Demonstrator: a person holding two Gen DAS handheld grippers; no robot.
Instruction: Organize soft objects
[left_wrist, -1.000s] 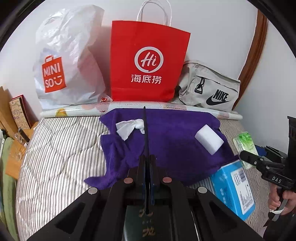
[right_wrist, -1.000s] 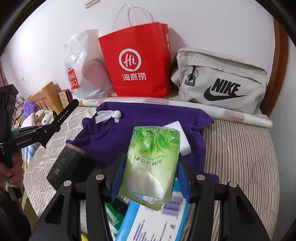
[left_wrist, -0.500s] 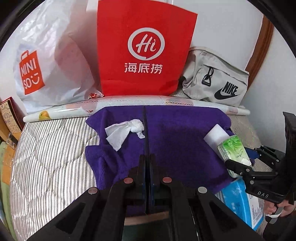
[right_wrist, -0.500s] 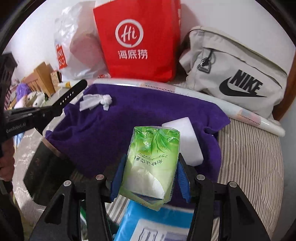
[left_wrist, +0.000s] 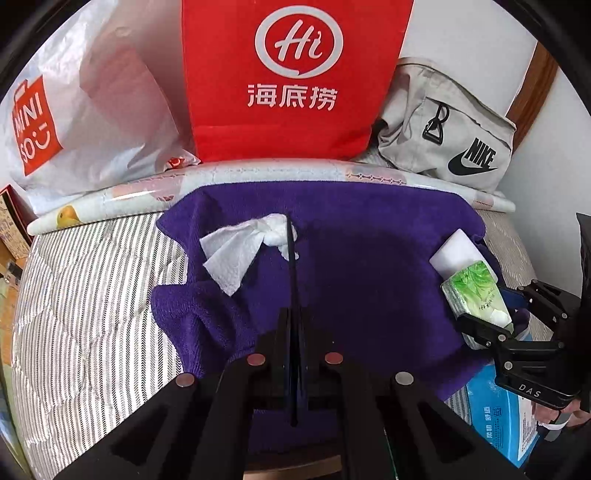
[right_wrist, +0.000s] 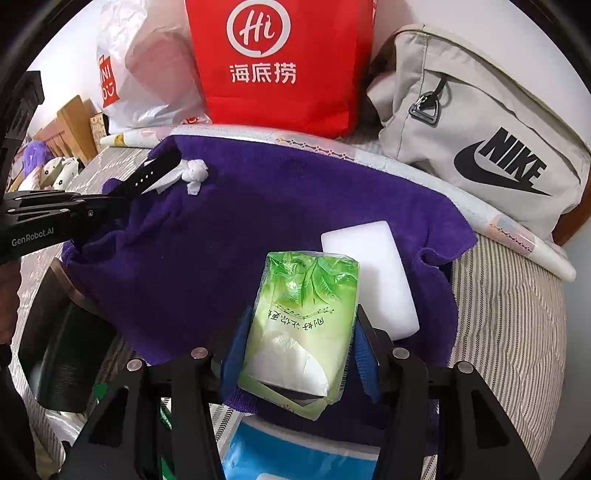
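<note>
A purple towel (left_wrist: 351, 277) lies spread on the striped bed. On it are a crumpled white tissue (left_wrist: 243, 247) and a white sponge block (right_wrist: 373, 273). My left gripper (left_wrist: 289, 229) is shut with nothing in it, and its tip is at the tissue's knotted end. My right gripper (right_wrist: 301, 332) is shut on a green tissue pack (right_wrist: 306, 317), held just above the towel's near edge beside the sponge block. In the left wrist view the pack (left_wrist: 476, 291) and the right gripper (left_wrist: 480, 317) show at the right.
Against the wall stand a red paper bag (left_wrist: 291, 77), a white Miniso plastic bag (left_wrist: 92, 110) and a grey Nike bag (right_wrist: 480, 140). A rolled sheet (left_wrist: 258, 177) lies along the towel's far edge. A blue box (left_wrist: 502, 417) and a dark box (right_wrist: 62, 354) sit near me.
Both grippers have come forward and down over the towel. The left tip now reaches the crumpled tissue. The green pack has moved with the right gripper to beside the sponge block.
</note>
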